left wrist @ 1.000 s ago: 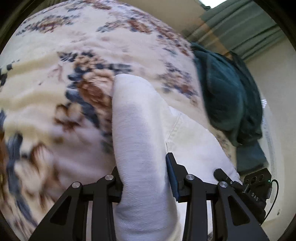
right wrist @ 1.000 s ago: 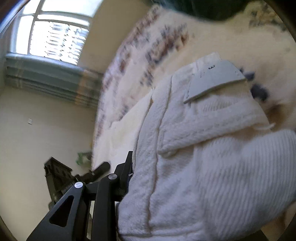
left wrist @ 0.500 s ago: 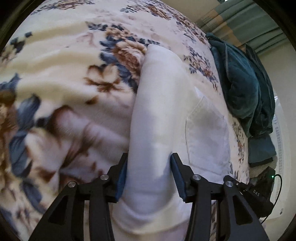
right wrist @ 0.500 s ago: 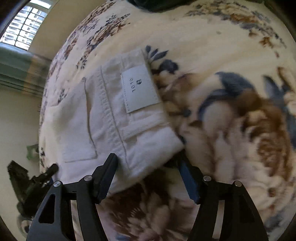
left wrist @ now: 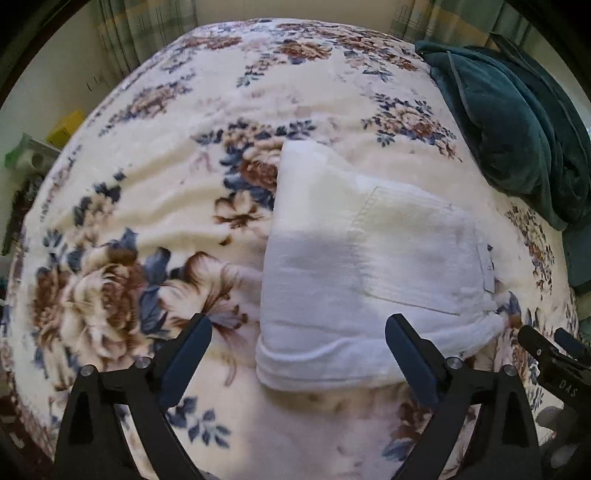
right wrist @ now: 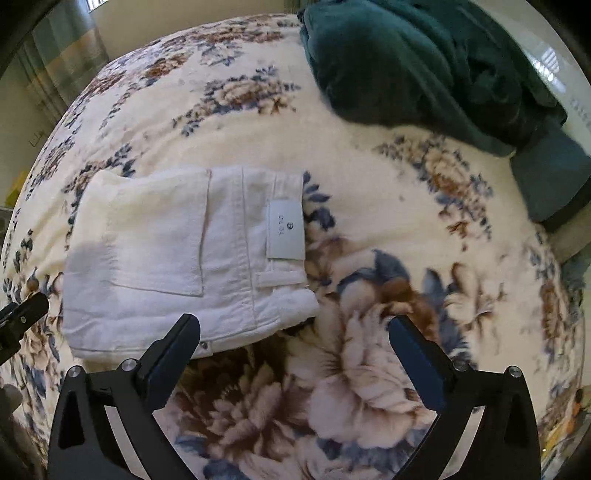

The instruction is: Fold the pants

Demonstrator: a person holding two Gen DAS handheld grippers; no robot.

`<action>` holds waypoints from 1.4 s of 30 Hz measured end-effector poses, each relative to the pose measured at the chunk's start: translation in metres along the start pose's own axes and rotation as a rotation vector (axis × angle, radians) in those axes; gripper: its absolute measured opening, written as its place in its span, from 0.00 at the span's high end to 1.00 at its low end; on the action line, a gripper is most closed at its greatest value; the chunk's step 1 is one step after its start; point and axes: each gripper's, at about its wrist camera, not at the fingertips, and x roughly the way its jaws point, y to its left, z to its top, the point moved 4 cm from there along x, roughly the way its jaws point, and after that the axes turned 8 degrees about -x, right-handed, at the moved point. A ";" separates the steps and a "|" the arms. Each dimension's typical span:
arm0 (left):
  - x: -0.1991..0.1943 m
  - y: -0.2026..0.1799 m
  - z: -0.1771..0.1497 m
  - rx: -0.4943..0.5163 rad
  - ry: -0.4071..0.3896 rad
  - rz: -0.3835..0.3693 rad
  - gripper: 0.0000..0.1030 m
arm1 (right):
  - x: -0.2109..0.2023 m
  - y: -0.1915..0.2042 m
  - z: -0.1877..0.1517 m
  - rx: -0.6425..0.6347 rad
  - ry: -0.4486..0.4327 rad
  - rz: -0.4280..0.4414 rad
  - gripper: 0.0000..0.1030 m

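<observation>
The white pants (right wrist: 177, 258) lie on the floral blanket (right wrist: 388, 229) as a compact rectangular bundle, several layers thick along its near edge. The back pocket (right wrist: 159, 240) and the waistband with its grey label patch (right wrist: 286, 230) face up, and a belt loop shows just below the patch. The edges of the bundle run fairly square; I see no leg or loose end trailing out of it in either view.

My left gripper (left wrist: 299, 354) is spread wide and holds nothing. Its fingers stand clear of the cloth, on the near side of the bundle. My right gripper (right wrist: 293, 350) is likewise spread and empty, set just off the bundle's near right corner, over bare blanket. Neither touches the pants (left wrist: 354, 273).

The bundle sits toward the middle of the bed, well apart from the dark green blanket (right wrist: 424, 59) heaped at the far right corner. Curtains (left wrist: 147, 33) hang beyond the far edge of the bed.

Judgement: the folding itself looks finished. What is left, at most, is a light press to flatten the slightly bulging near fold, or squaring the waistband corner where it lifts a little off the blanket. I cannot tell whether the layers underneath are evenly stacked.
</observation>
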 end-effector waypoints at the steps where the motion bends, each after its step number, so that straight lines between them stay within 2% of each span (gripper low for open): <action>1: -0.006 -0.002 -0.001 0.002 -0.004 0.001 0.07 | -0.011 -0.001 -0.001 -0.003 -0.008 -0.002 0.00; 6: -0.052 -0.022 -0.003 0.015 -0.048 0.012 0.07 | -0.078 -0.005 0.002 -0.030 -0.079 -0.024 0.00; 12: -0.139 -0.041 -0.022 0.017 -0.120 0.010 0.07 | -0.184 -0.026 -0.011 -0.045 -0.166 -0.032 0.00; 20: -0.271 -0.055 -0.058 0.014 -0.233 -0.003 0.07 | -0.345 -0.050 -0.052 -0.083 -0.295 -0.023 0.00; 28: -0.401 -0.055 -0.100 -0.013 -0.347 0.029 0.07 | -0.492 -0.063 -0.100 -0.136 -0.425 0.013 0.00; 34: -0.475 -0.049 -0.127 -0.019 -0.435 0.030 0.07 | -0.572 -0.060 -0.137 -0.160 -0.476 0.020 0.00; 42: -0.522 -0.033 -0.151 0.003 -0.473 0.021 0.07 | -0.622 -0.043 -0.172 -0.170 -0.490 0.026 0.00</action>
